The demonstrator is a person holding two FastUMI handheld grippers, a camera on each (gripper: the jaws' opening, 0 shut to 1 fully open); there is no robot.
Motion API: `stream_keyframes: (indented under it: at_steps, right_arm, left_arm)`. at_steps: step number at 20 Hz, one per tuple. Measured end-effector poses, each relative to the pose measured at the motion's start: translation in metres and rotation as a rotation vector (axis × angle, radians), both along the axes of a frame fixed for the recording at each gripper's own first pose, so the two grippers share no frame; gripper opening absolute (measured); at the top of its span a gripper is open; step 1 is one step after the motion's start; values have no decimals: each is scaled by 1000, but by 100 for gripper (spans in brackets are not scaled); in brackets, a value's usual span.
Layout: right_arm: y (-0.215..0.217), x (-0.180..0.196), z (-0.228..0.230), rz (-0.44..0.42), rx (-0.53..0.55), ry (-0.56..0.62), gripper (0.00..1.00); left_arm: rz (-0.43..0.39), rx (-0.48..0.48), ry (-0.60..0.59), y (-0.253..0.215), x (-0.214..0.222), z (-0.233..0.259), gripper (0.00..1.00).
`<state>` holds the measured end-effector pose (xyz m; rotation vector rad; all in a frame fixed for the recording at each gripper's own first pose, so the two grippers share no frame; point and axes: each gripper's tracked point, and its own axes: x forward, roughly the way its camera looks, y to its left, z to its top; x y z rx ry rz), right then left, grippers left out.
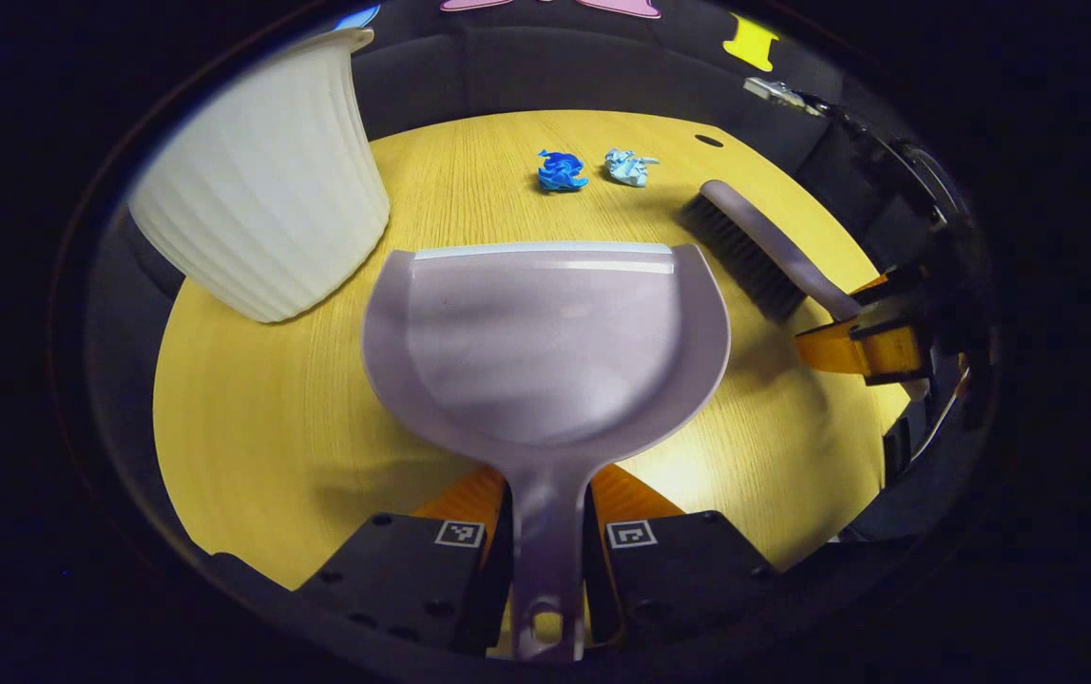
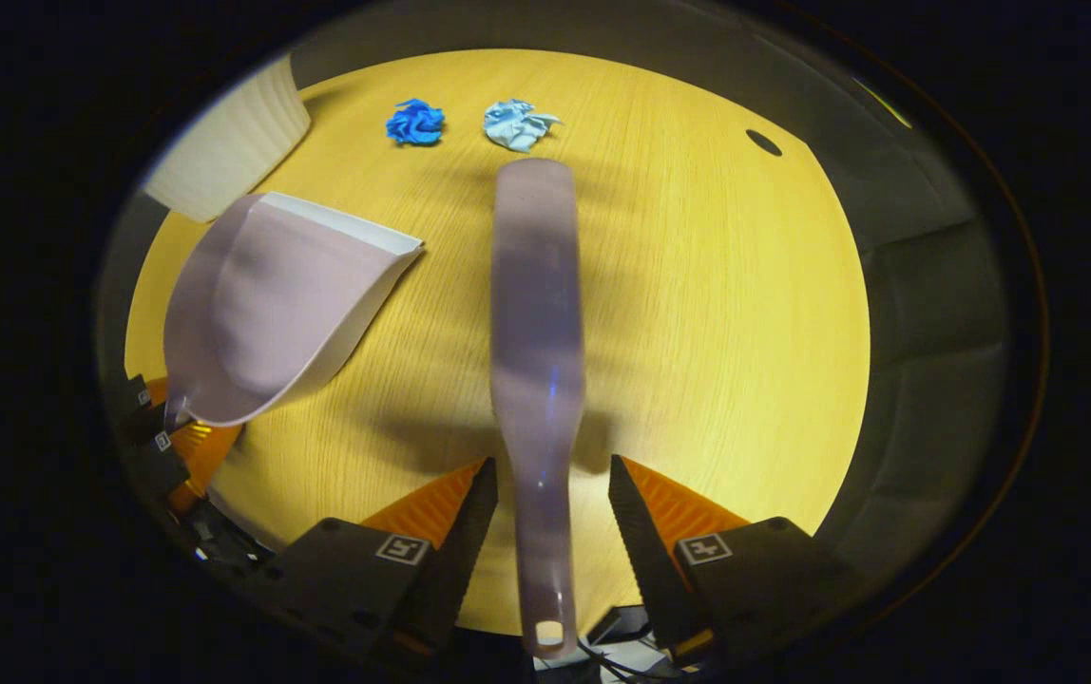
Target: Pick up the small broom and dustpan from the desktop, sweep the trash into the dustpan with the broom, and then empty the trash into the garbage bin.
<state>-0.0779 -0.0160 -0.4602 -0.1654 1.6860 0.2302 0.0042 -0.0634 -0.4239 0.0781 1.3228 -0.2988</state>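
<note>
A pale lilac dustpan (image 1: 545,342) juts out ahead of my left gripper (image 1: 548,484), which is shut on its handle. The pan hangs tilted above the yellow wooden table (image 1: 270,427). In the right gripper view the dustpan (image 2: 260,304) is at the left with that gripper (image 2: 175,427) behind it. The matching broom (image 2: 538,313) runs lengthwise between the fingers of my right gripper (image 2: 552,470), with a small gap either side of the handle. Its dark bristles (image 1: 745,252) point down at the table. A dark blue paper ball (image 1: 561,171) and a light blue one (image 1: 628,167) lie beyond.
A white ribbed garbage bin (image 1: 260,190) stands at the left of the table, close to the dustpan's left edge. A small dark hole (image 2: 763,142) marks the tabletop at the far right. The round table edge curves close behind both grippers.
</note>
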Motion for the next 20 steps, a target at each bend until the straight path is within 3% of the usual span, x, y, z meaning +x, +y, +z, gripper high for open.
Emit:
stream_keyframes:
  at_steps: [3, 5, 8, 11, 16, 20]
  right_arm:
    - [6, 5, -6, -45, -23, 21, 52]
    - [12, 8, -5, -88, -26, 30, 32]
    - [10, 12, -14, -74, -14, 41, 29]
    - [1, 42, -15, -18, -6, 32, 29]
    - [-21, 129, -34, -30, -19, -26, 29]
    - [-40, 208, -56, 123, -24, -109, 29]
  left_arm:
    - [-40, -12, -6, 5, 2, -1, 30]
    - [-52, -12, -7, 9, 4, -1, 30]
    - [-59, 8, 7, 11, 7, -1, 30]
    - [-55, 30, 27, 14, 7, -1, 30]
    - [-37, 40, 60, 13, 5, 0, 30]
    - [-53, 55, 102, 16, 4, 1, 30]
